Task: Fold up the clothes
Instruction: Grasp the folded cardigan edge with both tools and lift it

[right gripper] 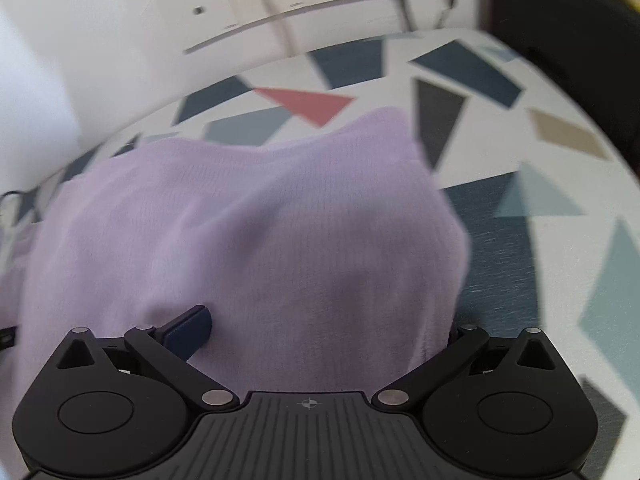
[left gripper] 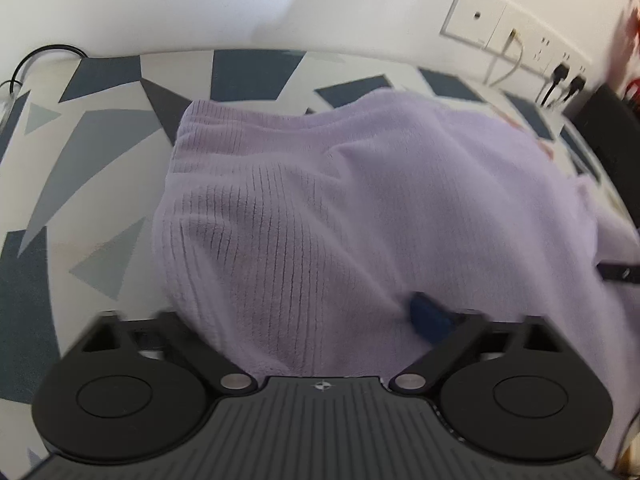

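You are getting bright, even light with soft shadows in both views. Motion blur is smearing the sweater [right gripper: 256,240] and the wall sockets [right gripper: 280,4] at upper centre. Fisheye distortion is bending the frame edges, corners darkening.

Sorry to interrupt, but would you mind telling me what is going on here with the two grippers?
A person is folding a lilac knitted sweater on a table covered with a geometric-patterned cloth, a handheld gripper in each hand. The left gripper and right gripper are both buried in the fabric, which drapes over their fingers. Whether either is clamped on it cannot be told. The pictures are motion-blurred.
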Action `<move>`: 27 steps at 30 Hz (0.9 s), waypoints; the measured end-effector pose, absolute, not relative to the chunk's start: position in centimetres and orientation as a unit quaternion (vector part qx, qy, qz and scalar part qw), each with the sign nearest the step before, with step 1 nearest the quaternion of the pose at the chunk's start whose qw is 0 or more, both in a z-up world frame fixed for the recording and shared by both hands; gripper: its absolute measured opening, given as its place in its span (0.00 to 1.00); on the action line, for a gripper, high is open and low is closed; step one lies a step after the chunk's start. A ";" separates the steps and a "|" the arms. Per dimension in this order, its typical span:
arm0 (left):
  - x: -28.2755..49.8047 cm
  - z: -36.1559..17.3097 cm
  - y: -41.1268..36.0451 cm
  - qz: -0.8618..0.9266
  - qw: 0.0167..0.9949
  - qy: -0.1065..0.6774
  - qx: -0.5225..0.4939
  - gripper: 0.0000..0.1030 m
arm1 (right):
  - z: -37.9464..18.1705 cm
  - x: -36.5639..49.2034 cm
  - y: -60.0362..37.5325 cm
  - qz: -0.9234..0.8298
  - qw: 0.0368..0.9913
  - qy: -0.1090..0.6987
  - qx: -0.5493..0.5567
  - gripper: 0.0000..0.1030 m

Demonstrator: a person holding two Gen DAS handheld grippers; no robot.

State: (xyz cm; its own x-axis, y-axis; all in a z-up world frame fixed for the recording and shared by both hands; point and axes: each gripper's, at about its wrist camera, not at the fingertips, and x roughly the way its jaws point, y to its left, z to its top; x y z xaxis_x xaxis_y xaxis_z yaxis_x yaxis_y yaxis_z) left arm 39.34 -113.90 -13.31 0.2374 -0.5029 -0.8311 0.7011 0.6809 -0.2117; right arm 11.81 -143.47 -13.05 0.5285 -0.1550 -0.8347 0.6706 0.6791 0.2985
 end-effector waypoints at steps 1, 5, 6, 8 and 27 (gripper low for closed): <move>39.3 -13.2 -114.1 -0.392 0.775 0.485 0.101 0.54 | -12.8 12.2 -143.2 -0.233 0.820 0.416 0.316 0.88; 38.9 -13.1 -114.8 -0.408 0.765 0.490 0.098 0.43 | -12.4 13.3 -142.1 -0.223 0.827 0.418 0.302 0.77; 38.9 -13.2 -114.8 -0.408 0.763 0.493 0.090 0.42 | -12.3 13.2 -142.3 -0.226 0.826 0.414 0.309 0.70; 38.9 -13.2 -114.7 -0.405 0.765 0.494 0.083 0.39 | -12.2 13.1 -142.7 -0.223 0.824 0.407 0.326 0.40; 34.6 -2.4 -98.8 -0.378 0.850 0.363 -0.052 0.33 | 2.5 12.9 -134.4 -0.192 0.918 0.257 0.235 0.27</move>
State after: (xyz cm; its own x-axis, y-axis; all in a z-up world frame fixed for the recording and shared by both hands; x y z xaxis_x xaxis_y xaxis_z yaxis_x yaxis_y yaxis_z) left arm 34.59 -98.76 -2.41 0.4502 -0.6806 -0.5780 0.6055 0.7084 -0.3626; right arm 12.95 -134.41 2.48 0.7942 -0.2325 -0.5614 0.4736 0.8158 0.3320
